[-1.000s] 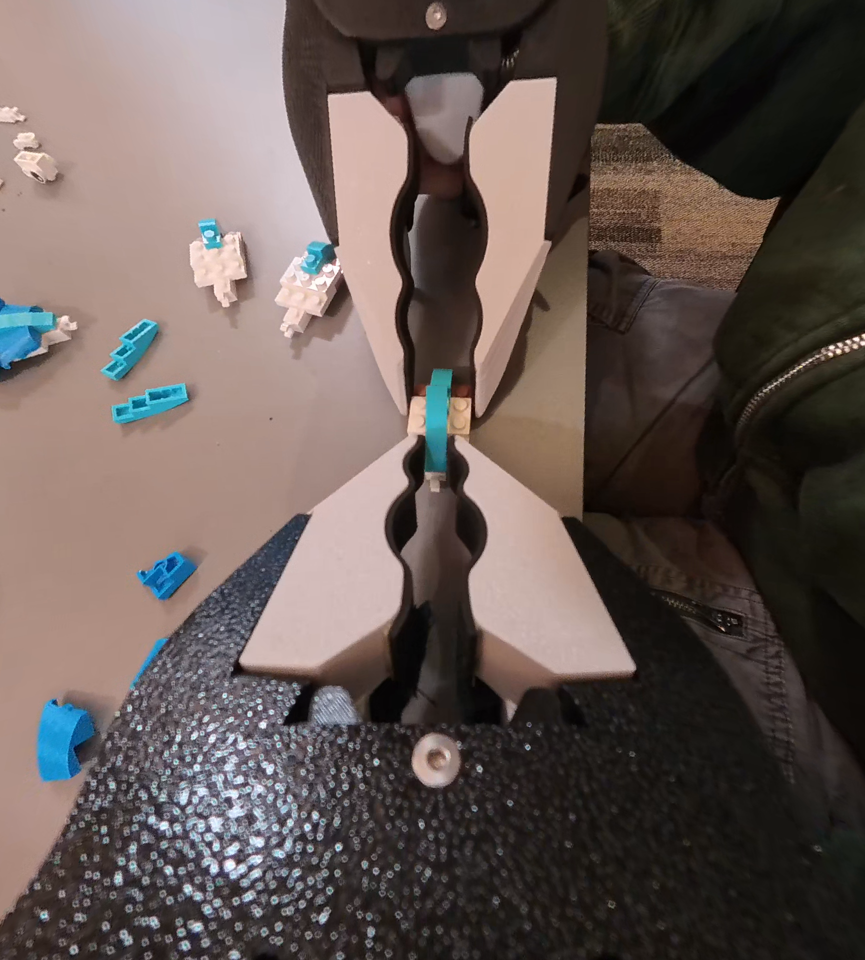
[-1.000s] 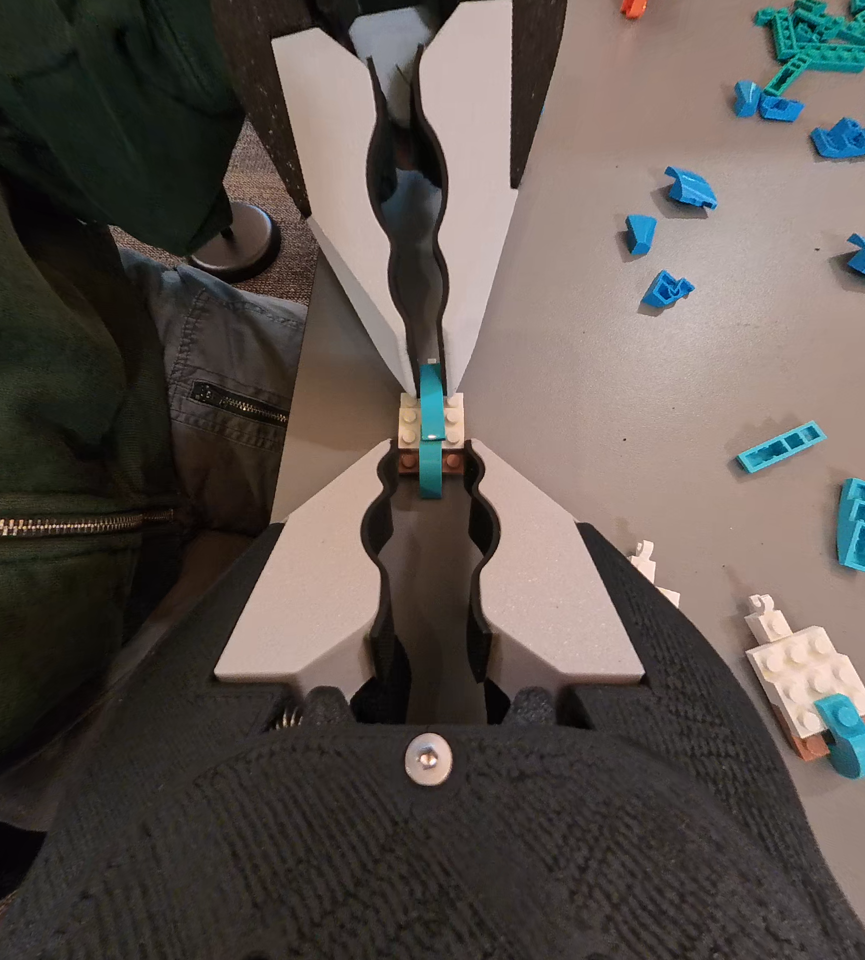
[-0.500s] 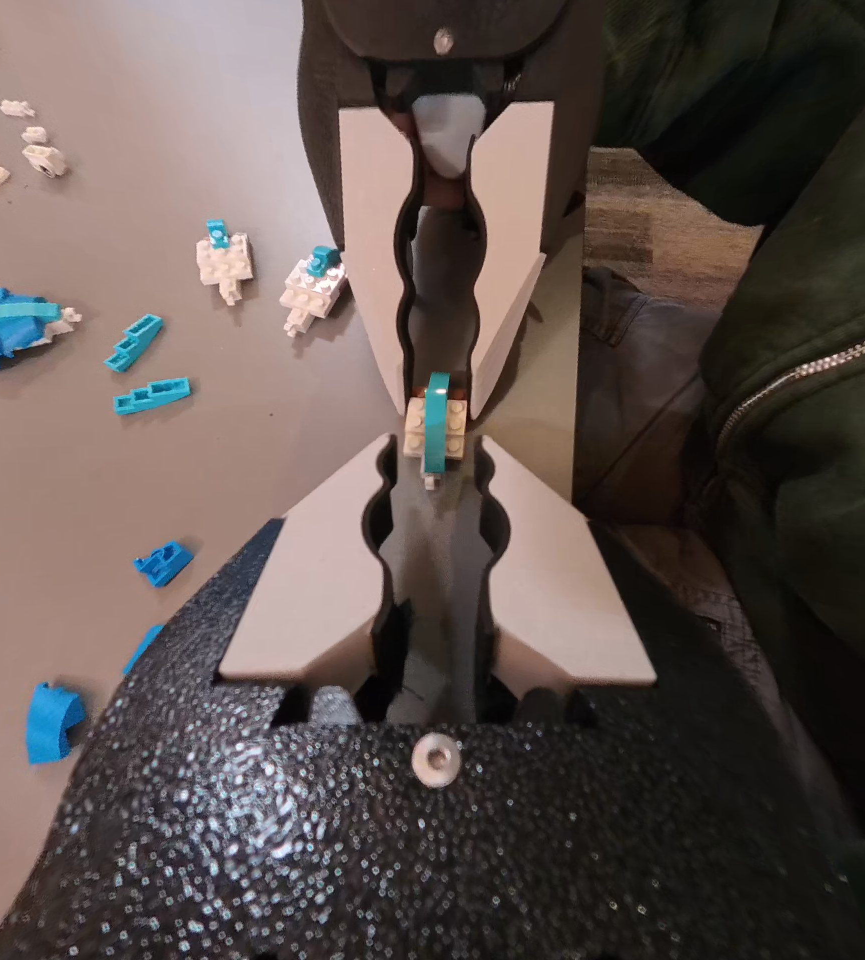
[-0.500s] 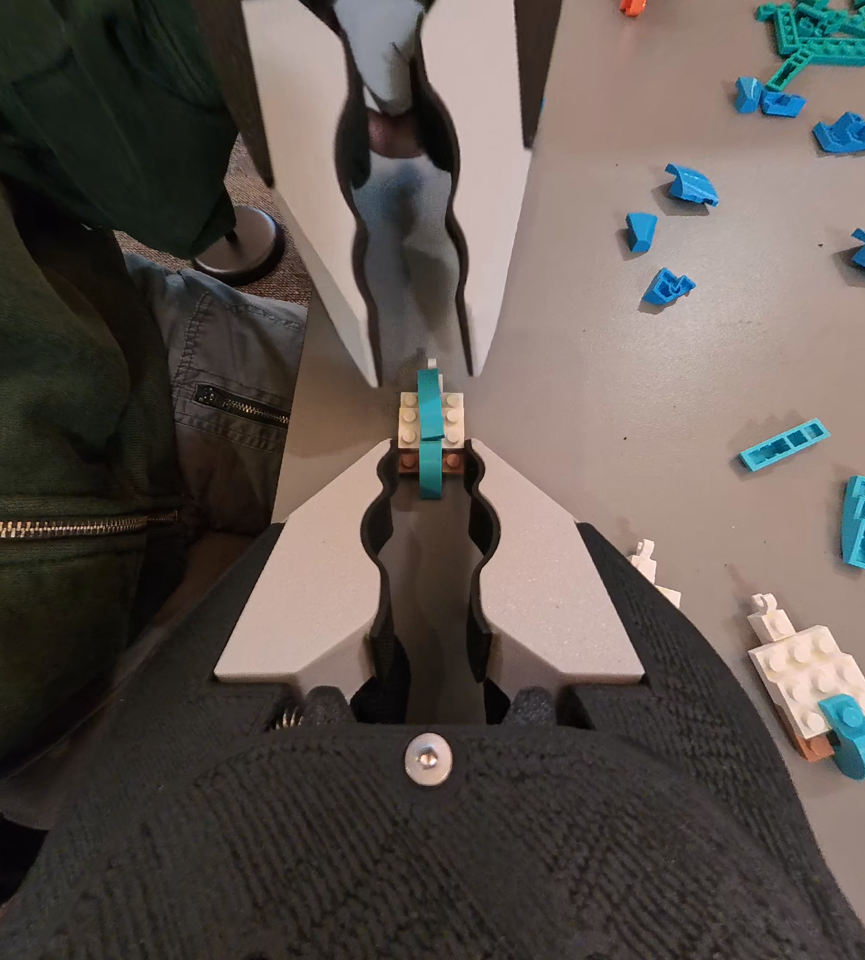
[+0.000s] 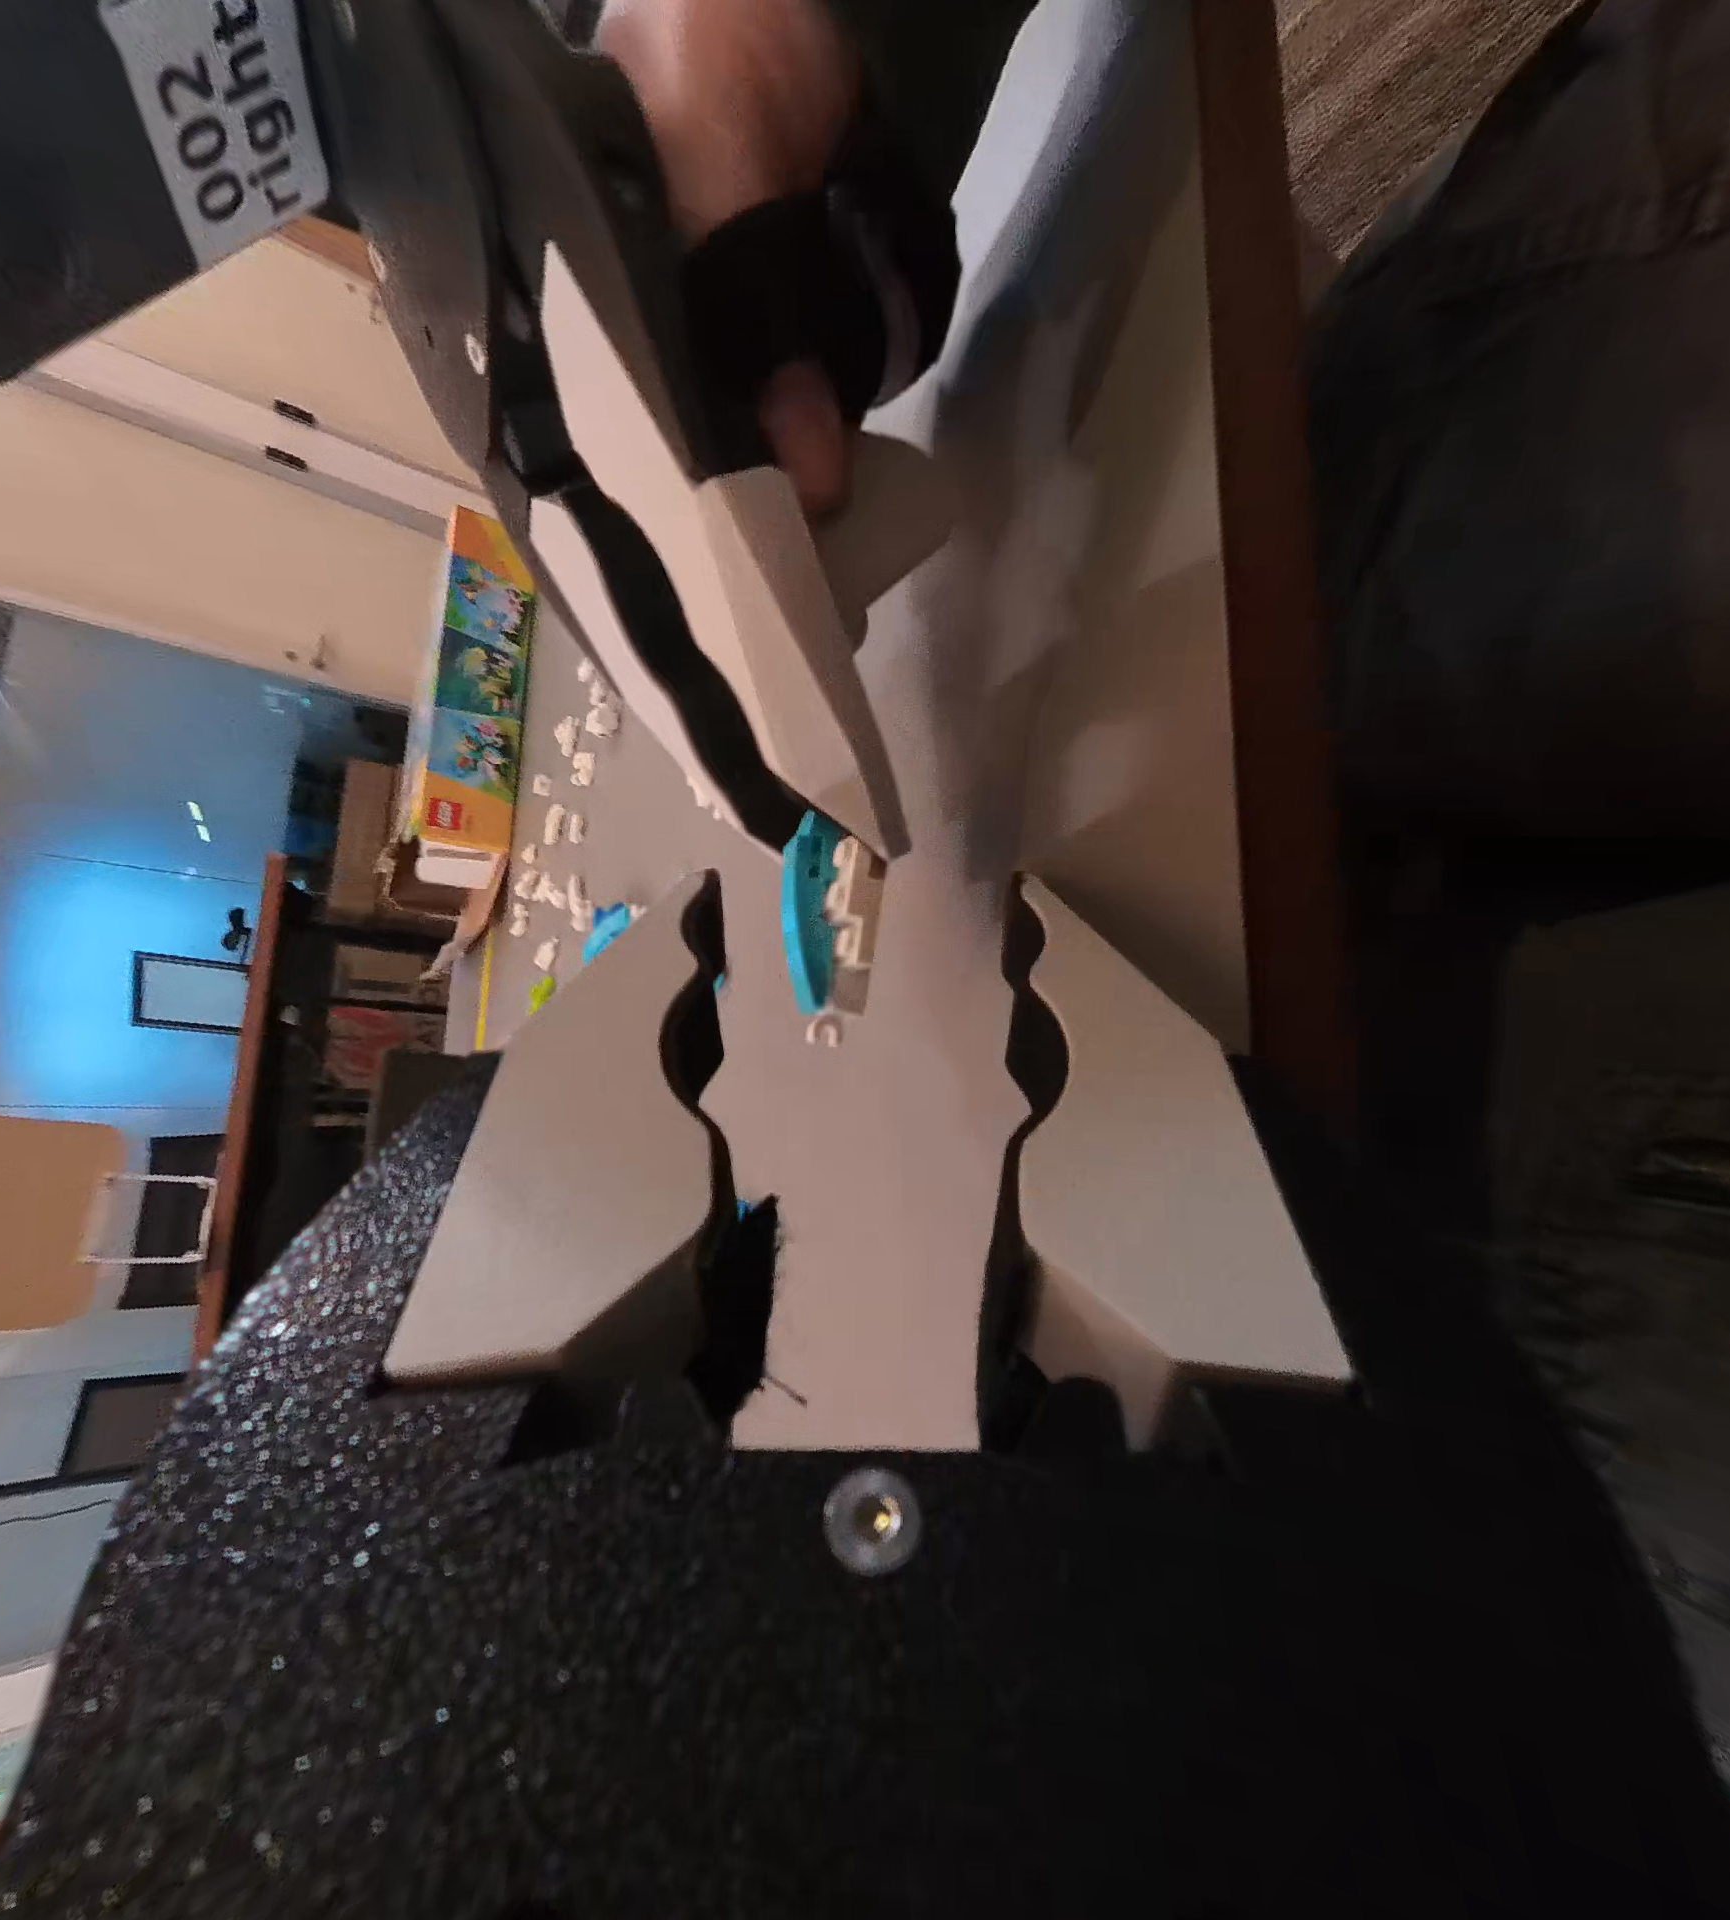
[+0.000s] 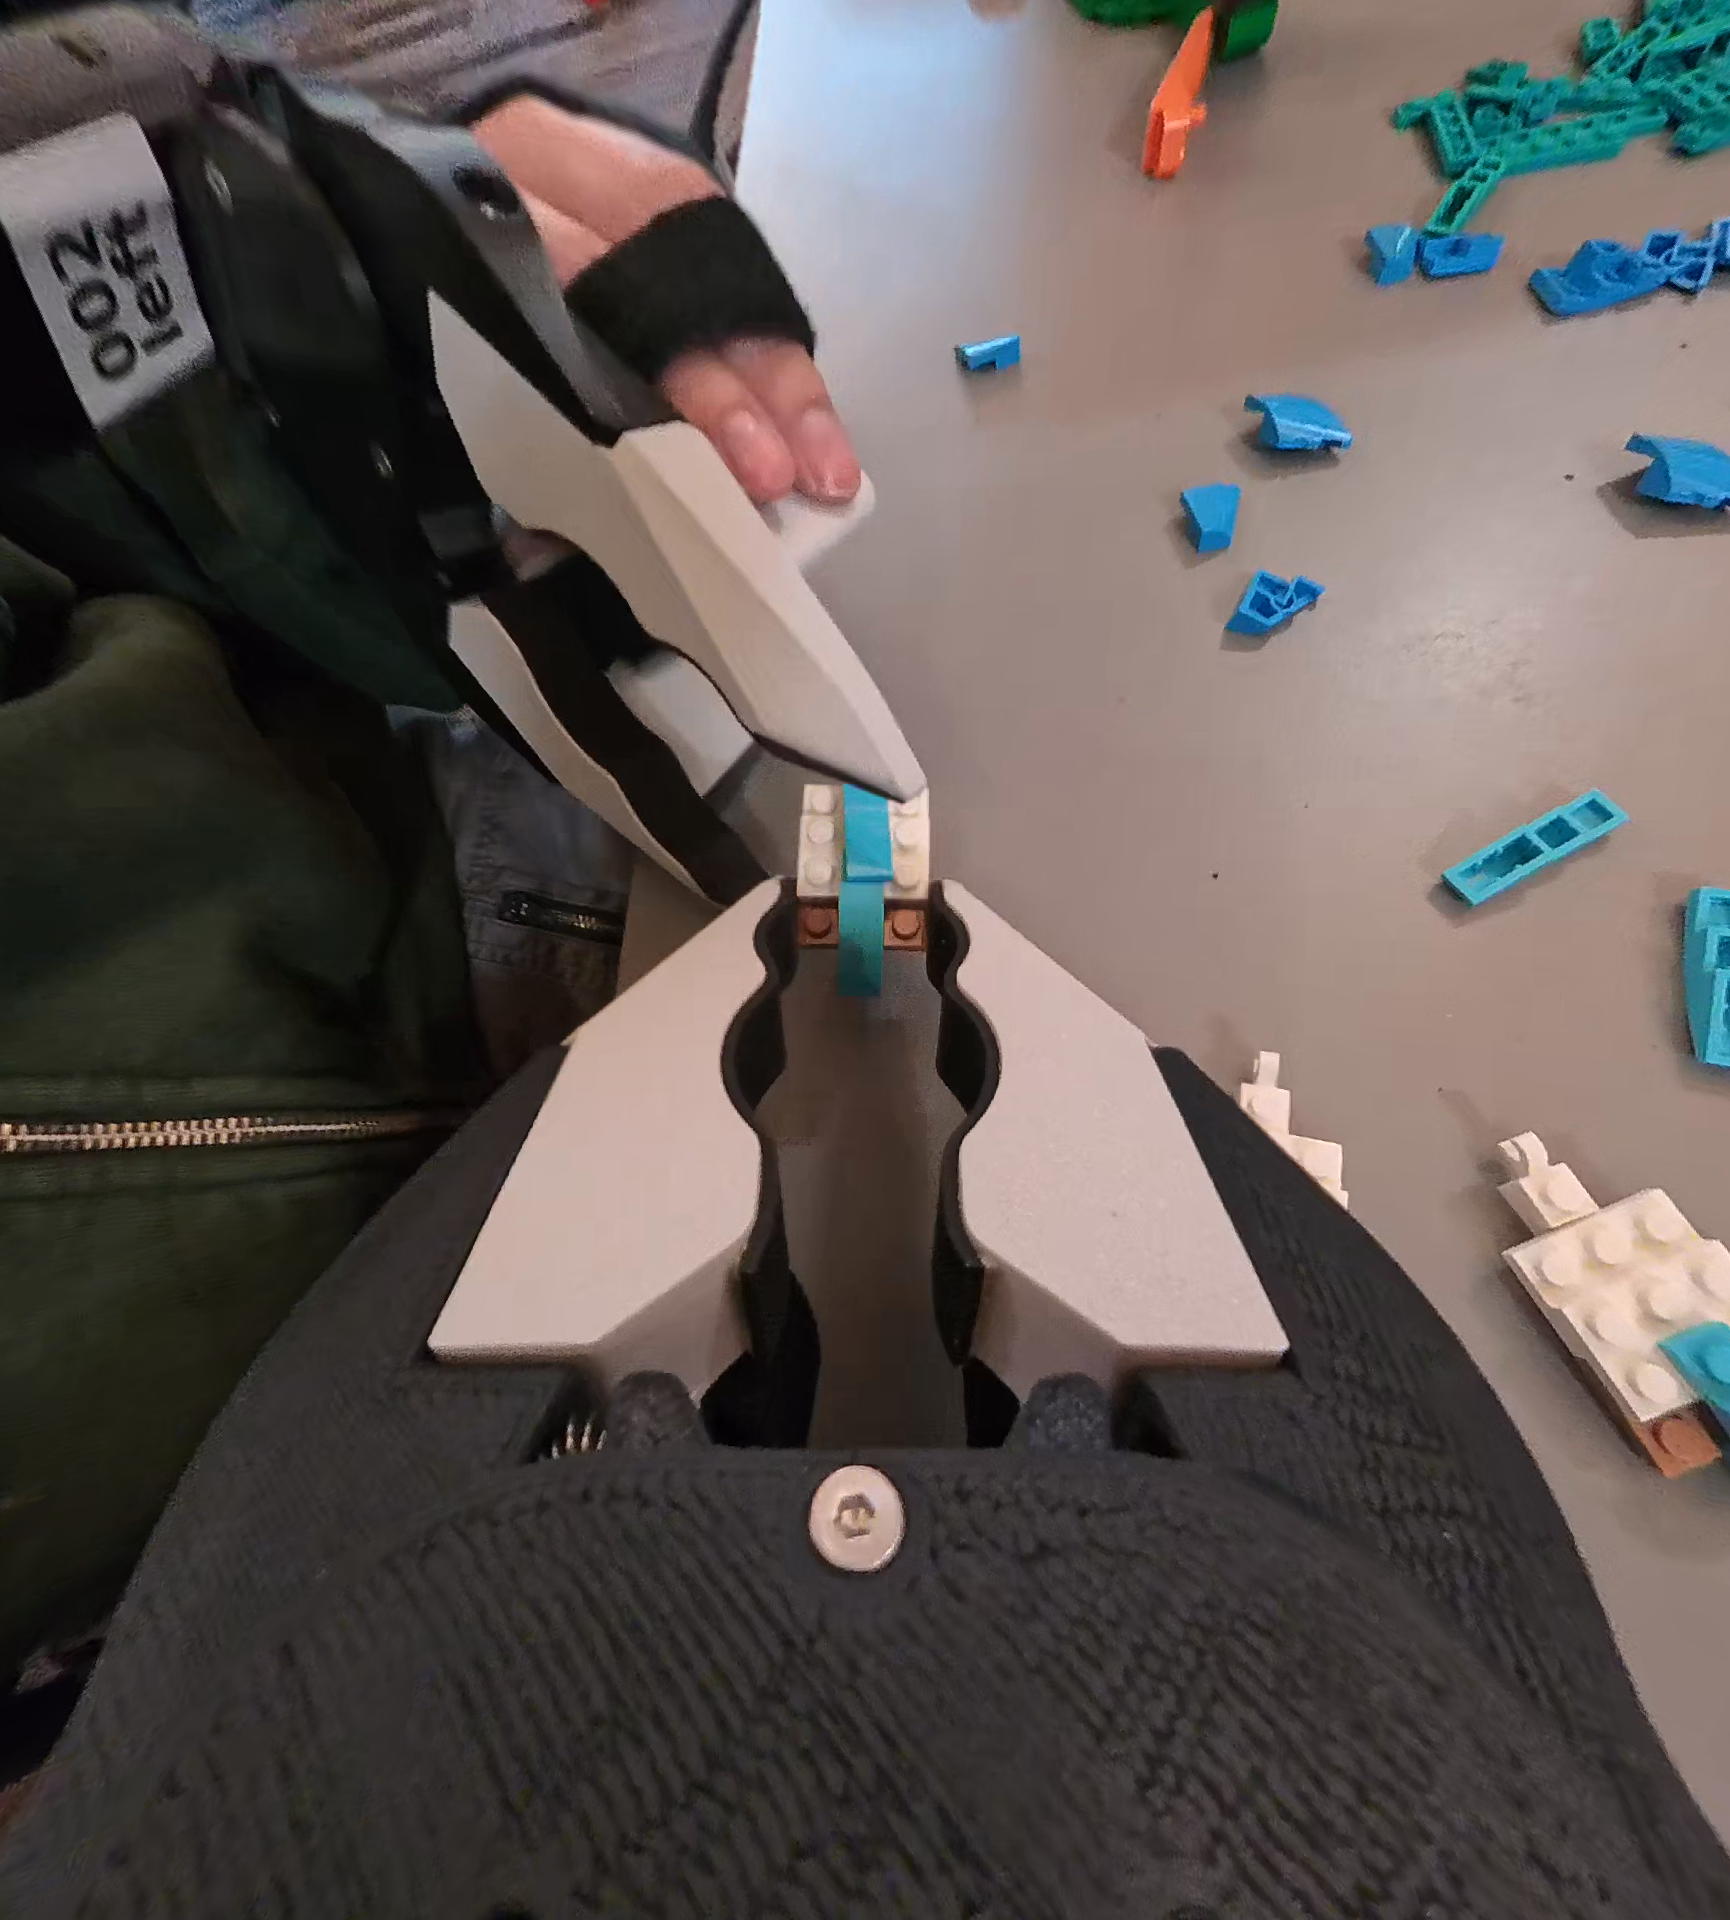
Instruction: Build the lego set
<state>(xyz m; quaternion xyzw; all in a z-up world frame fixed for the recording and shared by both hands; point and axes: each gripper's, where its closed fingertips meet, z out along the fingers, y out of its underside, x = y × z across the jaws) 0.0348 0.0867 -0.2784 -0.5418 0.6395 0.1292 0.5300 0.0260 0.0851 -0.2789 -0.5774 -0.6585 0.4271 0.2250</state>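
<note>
The right gripper (image 6: 866, 914) has its jaws set narrow and clamped on a small brick assembly (image 6: 863, 883), pads pressing the brown plate at its near end from both sides. That leaves the white studded part and the teal curved strip sticking out past the fingertips, free to be reached, which looks like the reason for gripping so low.

Its long axis runs straight along the right gripper's fingers, pointing away from that gripper toward the other one, studs facing up in the right wrist view.

The left gripper (image 5: 866, 904) stands with its jaws wide apart and nothing pressed between them. In its own view the assembly (image 5: 835, 925) floats in the gap, teal strip on one side, clear of both pads. In the right wrist view one grey fingertip (image 6: 876, 764) of the left gripper sits on top of the assembly's far end, seemingly touching it.

All this happens just above the near edge of the grey table (image 6: 1256, 779), with loose blue bricks (image 6: 1292, 421), a teal pile (image 6: 1588, 104) and a second white assembly (image 6: 1650, 1309) lying off to the side.
</note>
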